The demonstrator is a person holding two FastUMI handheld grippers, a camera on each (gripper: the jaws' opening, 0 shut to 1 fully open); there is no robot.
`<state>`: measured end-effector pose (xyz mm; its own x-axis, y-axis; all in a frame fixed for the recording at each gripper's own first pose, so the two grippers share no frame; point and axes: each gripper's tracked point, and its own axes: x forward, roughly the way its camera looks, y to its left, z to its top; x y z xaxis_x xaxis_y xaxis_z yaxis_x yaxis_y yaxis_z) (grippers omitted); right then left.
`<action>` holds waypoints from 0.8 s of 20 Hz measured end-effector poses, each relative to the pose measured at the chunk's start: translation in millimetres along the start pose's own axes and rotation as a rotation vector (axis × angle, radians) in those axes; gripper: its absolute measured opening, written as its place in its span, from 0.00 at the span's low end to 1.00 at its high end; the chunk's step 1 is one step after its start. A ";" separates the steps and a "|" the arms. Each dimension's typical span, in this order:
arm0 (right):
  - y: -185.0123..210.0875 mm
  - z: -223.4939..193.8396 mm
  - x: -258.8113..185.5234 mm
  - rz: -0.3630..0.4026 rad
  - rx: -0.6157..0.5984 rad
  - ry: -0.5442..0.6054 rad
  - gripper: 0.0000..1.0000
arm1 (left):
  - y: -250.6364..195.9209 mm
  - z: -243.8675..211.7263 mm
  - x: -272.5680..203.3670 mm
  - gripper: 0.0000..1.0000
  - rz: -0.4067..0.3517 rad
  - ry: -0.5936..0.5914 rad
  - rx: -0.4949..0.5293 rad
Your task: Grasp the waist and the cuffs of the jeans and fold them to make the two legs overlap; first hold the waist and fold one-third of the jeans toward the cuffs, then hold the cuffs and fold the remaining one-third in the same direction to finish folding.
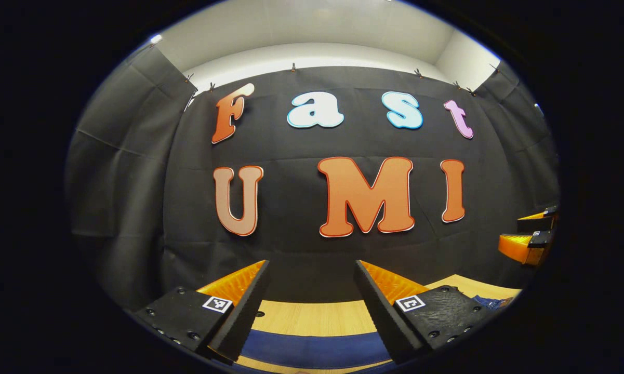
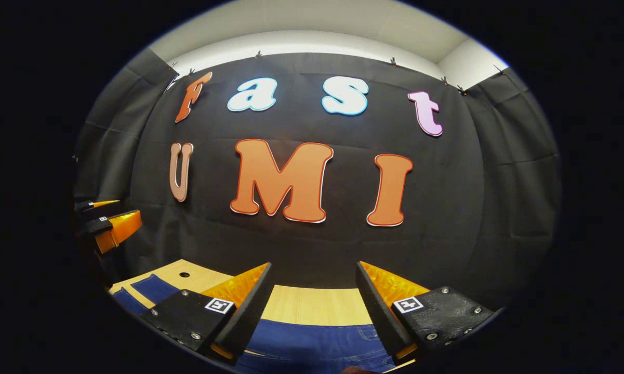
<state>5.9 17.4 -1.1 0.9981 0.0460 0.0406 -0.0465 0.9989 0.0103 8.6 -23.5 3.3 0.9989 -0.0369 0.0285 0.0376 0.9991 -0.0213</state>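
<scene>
Jeans (image 2: pixel 312 340) flat on table (image 2: pixel 312 306), near edge, below both grippers; long axis looks left-right, running under right gripper (image 2: pixel 312 291) and off to the left. Pocket stitching visible between the right gripper's fingers; waist or cuff end cannot tell. In left gripper view, blue band of jeans (image 1: pixel 312 348) between fingers, more denim at far right (image 1: pixel 491 301). Light wood table, black cloth wall behind, pale ceiling above. Left gripper (image 1: pixel 312 288) raised above table, level, facing wall, fingers apart, holding nothing. Right gripper same pose, fingers apart, nothing held. Each gripper seen side-on from the other: (image 2: pixel 109 223), (image 1: pixel 530 236).
</scene>
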 end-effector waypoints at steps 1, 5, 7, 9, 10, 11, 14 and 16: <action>2.2 -1.4 0.5 0.009 -0.005 0.000 0.96 | -3.0 -0.7 -0.3 1.00 -0.009 -0.001 -0.002; 7.3 -3.1 -1.8 0.032 -0.014 0.007 0.96 | -10.4 -1.0 -4.0 1.00 -0.028 0.007 0.008; 6.0 -2.7 -3.0 0.028 -0.015 0.005 0.96 | -13.2 -1.1 -6.9 1.00 -0.037 0.003 0.013; 4.6 -4.0 -5.4 0.027 -0.007 0.009 0.96 | -15.0 1.0 -9.8 1.00 -0.041 -0.004 0.029; 2.8 -5.6 -5.9 0.024 -0.004 0.010 0.96 | -15.4 2.4 -11.0 0.98 -0.042 -0.008 0.037; 1.3 -6.6 -6.2 0.019 0.000 0.013 0.96 | -16.4 0.3 -11.7 0.98 -0.040 -0.006 0.048; -8.0 -14.5 -8.7 -0.004 0.005 0.037 0.94 | -17.7 -11.9 -13.5 1.00 -0.037 0.035 0.087; -17.8 -21.7 -11.8 -0.020 0.002 0.056 0.96 | -17.2 -21.4 -15.8 0.97 -0.038 0.066 0.102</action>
<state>-4.3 -0.7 -23.4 0.9995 0.0268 -0.0152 -0.0266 0.9996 0.0130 -7.2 -40.6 -18.2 0.9966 -0.0734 -0.0381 0.0762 0.9939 0.0802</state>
